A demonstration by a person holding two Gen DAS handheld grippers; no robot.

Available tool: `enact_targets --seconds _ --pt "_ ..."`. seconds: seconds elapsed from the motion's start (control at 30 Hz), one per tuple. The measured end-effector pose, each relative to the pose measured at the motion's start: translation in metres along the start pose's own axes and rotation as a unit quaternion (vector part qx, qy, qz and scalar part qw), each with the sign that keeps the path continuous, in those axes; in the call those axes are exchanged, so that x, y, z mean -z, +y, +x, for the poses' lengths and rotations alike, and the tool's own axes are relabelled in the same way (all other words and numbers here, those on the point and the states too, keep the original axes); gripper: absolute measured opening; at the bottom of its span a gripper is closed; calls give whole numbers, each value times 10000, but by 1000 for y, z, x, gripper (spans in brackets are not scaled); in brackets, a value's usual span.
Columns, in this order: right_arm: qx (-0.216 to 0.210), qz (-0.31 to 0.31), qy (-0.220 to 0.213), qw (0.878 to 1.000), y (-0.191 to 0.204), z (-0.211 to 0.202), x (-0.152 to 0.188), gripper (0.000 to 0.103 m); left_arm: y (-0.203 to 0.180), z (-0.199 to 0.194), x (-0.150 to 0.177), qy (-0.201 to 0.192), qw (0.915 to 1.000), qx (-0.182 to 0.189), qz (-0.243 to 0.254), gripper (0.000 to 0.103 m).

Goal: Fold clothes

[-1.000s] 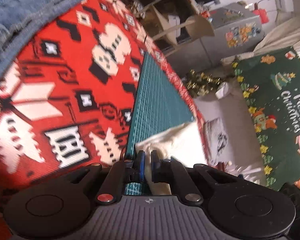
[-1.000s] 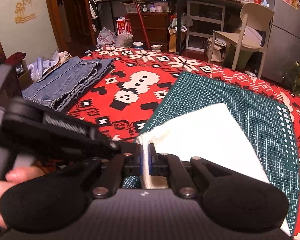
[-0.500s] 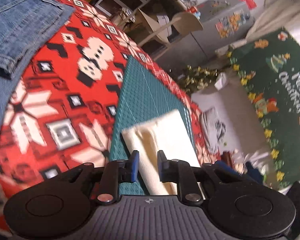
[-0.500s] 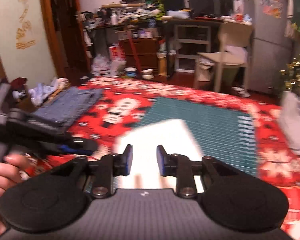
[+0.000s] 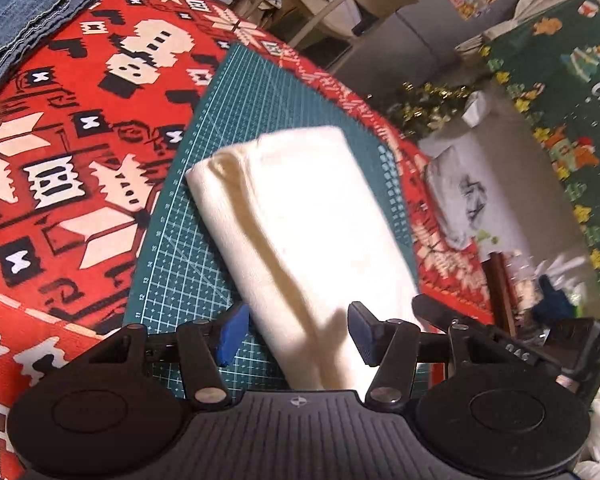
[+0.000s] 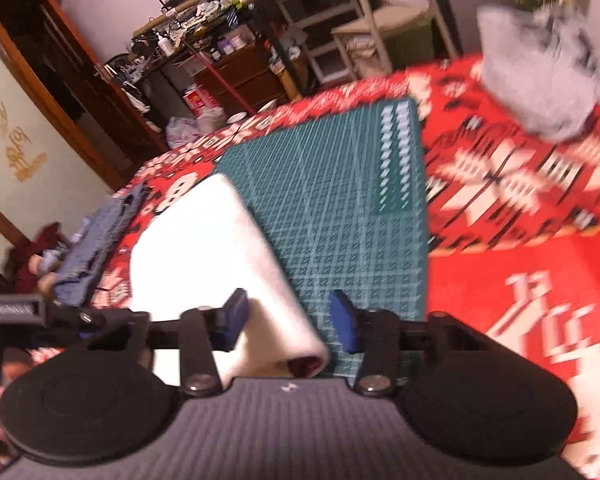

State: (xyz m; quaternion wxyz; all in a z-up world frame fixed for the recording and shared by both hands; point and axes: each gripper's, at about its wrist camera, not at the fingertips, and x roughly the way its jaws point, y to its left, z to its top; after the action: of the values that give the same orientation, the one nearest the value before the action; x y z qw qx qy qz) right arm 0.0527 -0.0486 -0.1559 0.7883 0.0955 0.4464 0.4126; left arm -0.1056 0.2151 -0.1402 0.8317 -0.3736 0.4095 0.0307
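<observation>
The left gripper (image 5: 296, 330) is opening its jaws; the folded cloth (image 5: 300, 220) is lying on the mat (image 5: 228, 92) just ahead of and below them, touched by neither pad. The right gripper (image 6: 290, 320) is holding its jaws apart, with the cloth's (image 6: 204, 248) near corner showing between them, unpinched. Jeans (image 5: 16, 20) are lying far left of the left jaws, and a grey garment (image 6: 540, 84) is lying well beyond the right jaws, to their right.

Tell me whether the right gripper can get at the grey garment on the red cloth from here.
Probably yes: the grey garment lies beyond the green mat, nothing standing between, and the right gripper holds nothing.
</observation>
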Motion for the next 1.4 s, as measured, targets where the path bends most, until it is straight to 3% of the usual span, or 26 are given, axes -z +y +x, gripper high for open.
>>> enact_targets --seconds 0.13,0.3,0.43,0.53,0.6,0.63,0.7,0.83,0.97,1.07,1.2,1.3,1.4 --pt "-292 258 144 9991 -2 -1 14 42 6 1 0 -16 10000 -61 -55 54" --pt "-497 237 371 9978 22 -11 50 43 19 -5 -3 -38 9999 -17 -144 59" --pt "-411 239 254 9985 40 -23 74 45 26 -15 -5 -69 9998 -9 -174 59" --pt "-80 -26 142 9999 55 -32 78 50 23 -27 -6 -118 9998 -155 52 60" --pt "232 -284 81 9993 64 -37 77 59 18 -33 -5 -119 9990 -279 326 61" --pt "391 -400 49 9984 68 -40 75 61 14 -35 -4 -98 9981 -345 495 67" --pt "710 -587 -17 9957 76 -45 73 73 4 -38 1 -41 9945 -597 860 77" --pt "1063 -863 -56 9906 85 -49 64 85 -14 -44 14 -141 9823 -981 1589 85" --pt "1392 -1167 -187 9832 92 -52 62 101 -25 -45 21 -277 9714 -733 2240 85" --pt "1465 -1355 -254 9796 99 -54 59 102 -31 -46 25 -462 9649 -986 2392 85" --pt "1537 -1514 -237 9762 101 -53 59 102 -30 -45 25 -667 9630 -1017 2406 85" --pt "1647 -1704 -264 9712 104 -51 59 102 -23 -45 18 -600 9705 -500 2283 85" --pt "1653 -1856 -288 9682 107 -46 60 102 -22 -46 16 -774 9704 -408 2250 85"
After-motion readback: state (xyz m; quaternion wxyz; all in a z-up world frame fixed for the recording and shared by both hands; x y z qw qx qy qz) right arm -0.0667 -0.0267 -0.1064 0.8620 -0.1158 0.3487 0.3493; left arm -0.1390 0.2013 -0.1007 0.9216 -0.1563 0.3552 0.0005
